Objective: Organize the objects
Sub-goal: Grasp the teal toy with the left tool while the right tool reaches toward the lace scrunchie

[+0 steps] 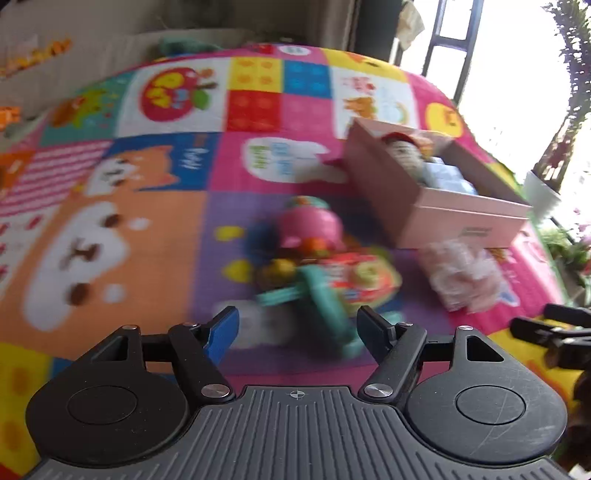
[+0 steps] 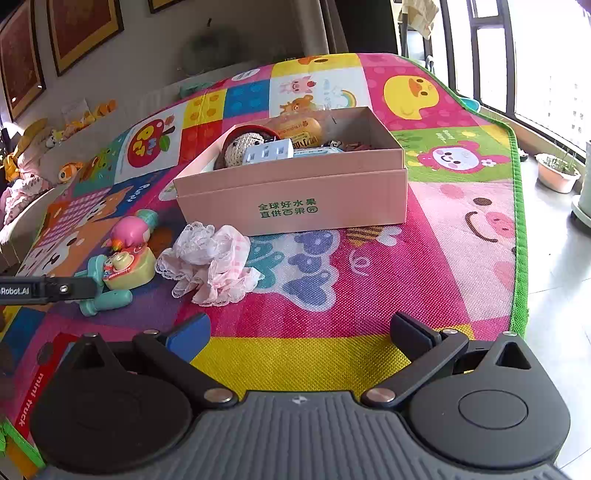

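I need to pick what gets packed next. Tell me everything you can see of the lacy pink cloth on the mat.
The lacy pink cloth is a crumpled heap of thin, soft-looking fabric, pale pink check with white lace trim. It lies loose on the play mat, just in front of the pink box's left corner, seemingly touching or almost touching it. The toy phone sits right beside it. No gripper touches it.

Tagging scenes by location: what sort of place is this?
Likely a home living room with a children's play corner: cartoon play mat on the floor, plush toys along the wall, framed pictures, potted plant by big windows.
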The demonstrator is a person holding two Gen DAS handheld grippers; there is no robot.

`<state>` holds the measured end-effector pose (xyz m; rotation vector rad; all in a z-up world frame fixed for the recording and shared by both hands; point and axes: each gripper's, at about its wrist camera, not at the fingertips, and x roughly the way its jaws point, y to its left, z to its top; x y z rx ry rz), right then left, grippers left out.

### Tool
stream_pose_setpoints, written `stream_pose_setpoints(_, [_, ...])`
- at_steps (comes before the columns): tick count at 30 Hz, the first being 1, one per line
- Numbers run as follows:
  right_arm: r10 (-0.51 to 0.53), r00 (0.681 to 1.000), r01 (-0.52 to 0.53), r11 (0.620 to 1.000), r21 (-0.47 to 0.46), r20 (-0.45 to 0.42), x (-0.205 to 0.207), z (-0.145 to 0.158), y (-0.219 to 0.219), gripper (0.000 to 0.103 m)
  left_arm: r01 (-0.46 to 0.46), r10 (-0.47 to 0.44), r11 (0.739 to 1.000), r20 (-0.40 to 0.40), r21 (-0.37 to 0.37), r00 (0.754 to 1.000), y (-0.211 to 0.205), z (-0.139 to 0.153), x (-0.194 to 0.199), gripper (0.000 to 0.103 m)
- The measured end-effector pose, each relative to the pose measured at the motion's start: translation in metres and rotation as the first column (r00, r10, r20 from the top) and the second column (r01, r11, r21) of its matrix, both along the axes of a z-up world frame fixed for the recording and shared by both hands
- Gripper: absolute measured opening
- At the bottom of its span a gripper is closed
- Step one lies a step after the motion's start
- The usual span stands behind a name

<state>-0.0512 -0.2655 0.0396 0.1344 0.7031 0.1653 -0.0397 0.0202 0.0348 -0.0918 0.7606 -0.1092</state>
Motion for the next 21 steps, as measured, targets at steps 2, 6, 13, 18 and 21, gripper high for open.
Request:
stream_pose_setpoints(2, [0.0,1.0,0.0,1.0,-0.001,0.0,0.0,0.0,0.0,0.103,0.013,-0.013,0.999,0.0,-0.045,1.0,0.011,0.002,-0.004,0.075])
stream_pose_setpoints(6, [-0.001,1.0,0.001,1.0,-0.007,0.0,0.001,0.0,0.0,0.103,0.046,-0.045,0.994,0.016,-0.096,0.999,0.004,0.002,-0.004,0.071])
stream_pose_setpoints(13, [-0.002,1.0,0.002,1.0,-0.007,0.001,0.001,0.0,-0.001,0.103,0.047,-0.047,0.999,0.025,0.002,0.999,-0.022,-0.005,0.004,0.052])
stream_pose_setpoints(18, [-0.005,1.0,0.005,1.0,-0.006,0.001,0.001,0.0,0.0,0.103,-0.006,0.006,0.999,0.0,0.045,1.0,-0.004,-0.006,0.0,0.055])
stream_pose_setpoints(21, [-0.004,1.0,0.004,1.0,-0.007,0.001,0.001,0.0,0.0,0.103,-0.02,0.021,0.999,-0.005,0.039,1.0,0.006,-0.008,-0.002,0.056])
